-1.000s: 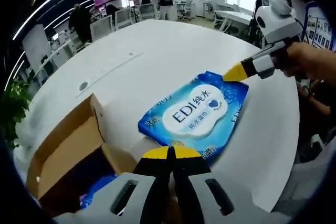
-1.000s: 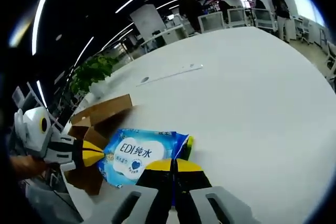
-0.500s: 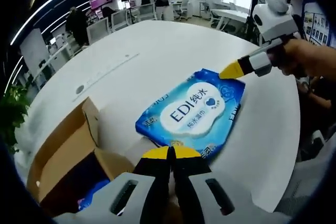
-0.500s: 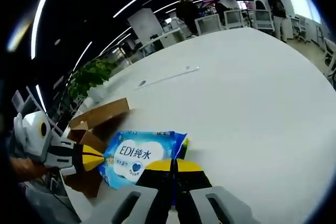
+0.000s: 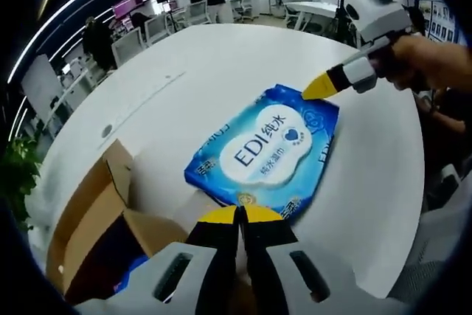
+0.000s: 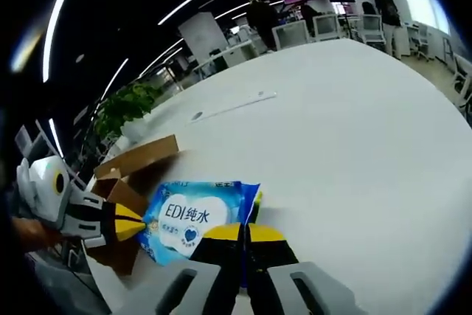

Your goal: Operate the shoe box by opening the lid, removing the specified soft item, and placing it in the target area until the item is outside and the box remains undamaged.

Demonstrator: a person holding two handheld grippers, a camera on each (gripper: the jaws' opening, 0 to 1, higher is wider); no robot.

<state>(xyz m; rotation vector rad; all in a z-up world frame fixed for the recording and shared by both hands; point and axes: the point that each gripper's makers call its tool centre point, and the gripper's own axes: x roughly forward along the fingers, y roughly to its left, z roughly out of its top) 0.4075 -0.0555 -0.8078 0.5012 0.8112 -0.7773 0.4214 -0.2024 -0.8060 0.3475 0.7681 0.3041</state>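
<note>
My two hand-held grippers, left (image 5: 237, 215) and right (image 6: 237, 232), each pinch an end of the wipes pack (image 5: 264, 154). It looks soft, floppy and slippery, so edges are best.

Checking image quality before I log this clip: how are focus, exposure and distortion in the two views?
Left gripper view: the blue wet-wipe pack is sharp, its print readable; windows at the top blow out; the round white table bows from fisheye. Right gripper view: darker, ceiling light strips streak into arcs, the brown cardboard box sits in shade, the pack stays legible.
</note>
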